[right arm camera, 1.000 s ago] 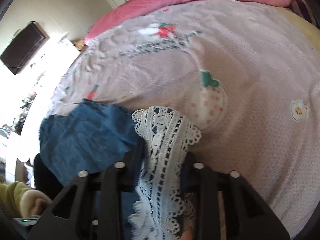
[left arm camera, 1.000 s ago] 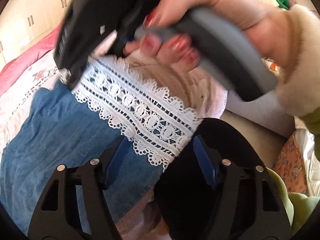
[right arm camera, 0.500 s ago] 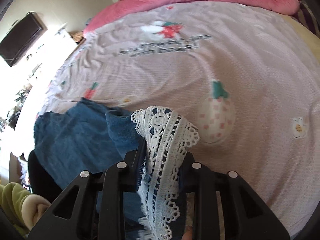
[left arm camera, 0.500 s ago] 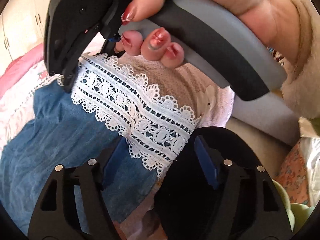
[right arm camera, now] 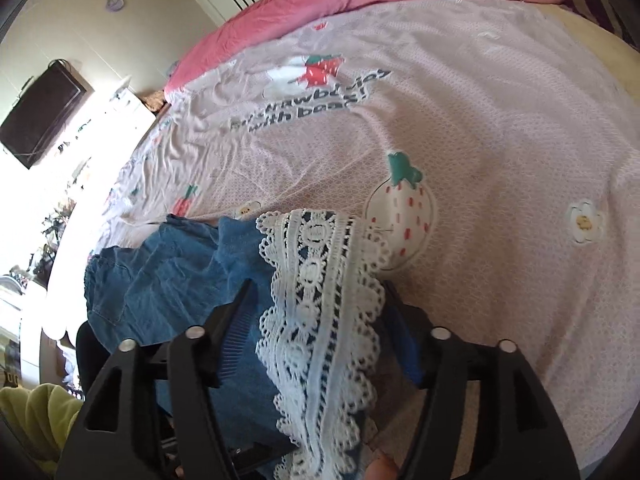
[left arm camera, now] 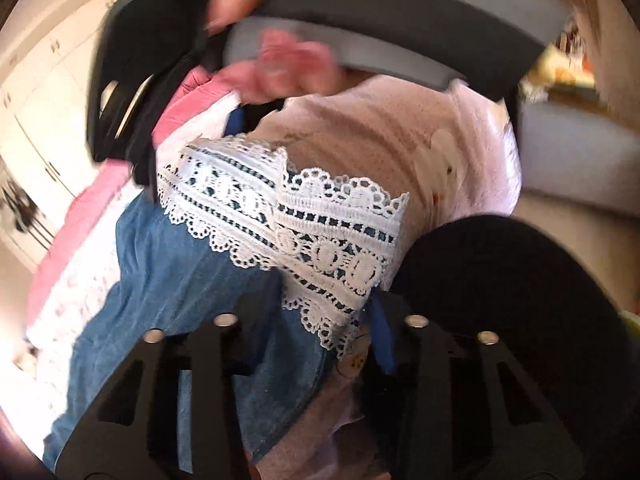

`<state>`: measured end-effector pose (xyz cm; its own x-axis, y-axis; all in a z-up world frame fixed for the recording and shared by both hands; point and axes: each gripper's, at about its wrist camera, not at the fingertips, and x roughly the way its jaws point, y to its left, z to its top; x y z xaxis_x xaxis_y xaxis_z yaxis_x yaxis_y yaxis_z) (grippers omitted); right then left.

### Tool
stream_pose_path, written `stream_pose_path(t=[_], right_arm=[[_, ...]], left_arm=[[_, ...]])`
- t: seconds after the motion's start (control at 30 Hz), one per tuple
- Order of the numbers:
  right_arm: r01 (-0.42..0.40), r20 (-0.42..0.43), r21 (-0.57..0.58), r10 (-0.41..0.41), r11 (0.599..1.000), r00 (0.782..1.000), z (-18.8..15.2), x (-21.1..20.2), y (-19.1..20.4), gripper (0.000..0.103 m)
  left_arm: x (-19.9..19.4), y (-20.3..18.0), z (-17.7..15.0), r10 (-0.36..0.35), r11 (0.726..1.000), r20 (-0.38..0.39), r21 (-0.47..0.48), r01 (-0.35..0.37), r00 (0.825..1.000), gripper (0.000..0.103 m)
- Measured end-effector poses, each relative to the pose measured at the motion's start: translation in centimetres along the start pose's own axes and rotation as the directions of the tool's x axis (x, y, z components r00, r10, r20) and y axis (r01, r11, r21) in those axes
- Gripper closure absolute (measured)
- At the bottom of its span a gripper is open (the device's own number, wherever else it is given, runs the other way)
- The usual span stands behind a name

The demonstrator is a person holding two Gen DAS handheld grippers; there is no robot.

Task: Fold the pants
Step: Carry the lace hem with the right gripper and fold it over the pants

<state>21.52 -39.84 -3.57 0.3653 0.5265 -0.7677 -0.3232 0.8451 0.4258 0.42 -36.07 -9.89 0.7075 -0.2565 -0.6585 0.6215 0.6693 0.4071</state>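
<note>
Both grippers hold the lace hem of the denim pants above the bed.

The left gripper (left arm camera: 320, 320) and right gripper (right arm camera: 316, 340) each pinch the lace hem (right arm camera: 320, 300); the pants (left arm camera: 172, 280) hang toward the bedsheet (right arm camera: 500, 120). The denim looks soft, light and floppy, the lace open and easy to snag, so a hold on the denim just behind the trim seems safer.

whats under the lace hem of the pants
Under the white lace hem blue denim shows through its holes, over the strawberry bedsheet. Anything beneath the denim is covered.
</note>
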Motion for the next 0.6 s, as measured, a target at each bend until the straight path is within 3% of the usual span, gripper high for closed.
stream_pose_path(t=[0.1, 0.2, 0.3, 0.43, 0.57, 0.6], right_arm=[[0.005, 0.012, 0.031, -0.005, 0.999, 1.0, -0.2, -0.9, -0.8, 0.036], [-0.015, -0.02, 0.058, 0.016, 0.998, 1.0, -0.6, -0.9, -1.2, 0.028], [-0.033, -0.045, 0.07, 0.037, 0.997, 0.998, -0.8, -0.6, -0.9, 0.027], [-0.08, -0.083, 0.101, 0.089, 0.992, 0.993, -0.6, 0.5, -0.2, 0.027], [-0.117, -0.097, 0.172, 0.135, 0.978, 0.986, -0.2, 1.5, -0.1, 0.028], [-0.117, -0.09, 0.191, 0.136, 0.975, 0.987, 0.0, 1.6, -0.2, 0.035]], left_arm=[[-1.1, 2.9, -0.3, -0.1, 0.988, 0.035, -0.116, 0.103, 0.994, 0.092], [-2.0, 5.4, -0.8, -0.185, 0.957, 0.073, -0.213, 0.197, 0.98, 0.093], [-3.4, 6.7, -1.3, -0.241, 0.925, 0.118, -0.272, 0.265, 0.963, 0.093], [-5.1, 7.9, -1.7, -0.255, 0.905, 0.166, -0.305, 0.296, 0.953, 0.093], [-6.5, 8.5, -2.5, -0.241, 0.903, 0.186, -0.316, 0.29, 0.953, 0.093], [-6.8, 8.8, -2.7, -0.241, 0.902, 0.188, -0.319, 0.292, 0.952, 0.093]])
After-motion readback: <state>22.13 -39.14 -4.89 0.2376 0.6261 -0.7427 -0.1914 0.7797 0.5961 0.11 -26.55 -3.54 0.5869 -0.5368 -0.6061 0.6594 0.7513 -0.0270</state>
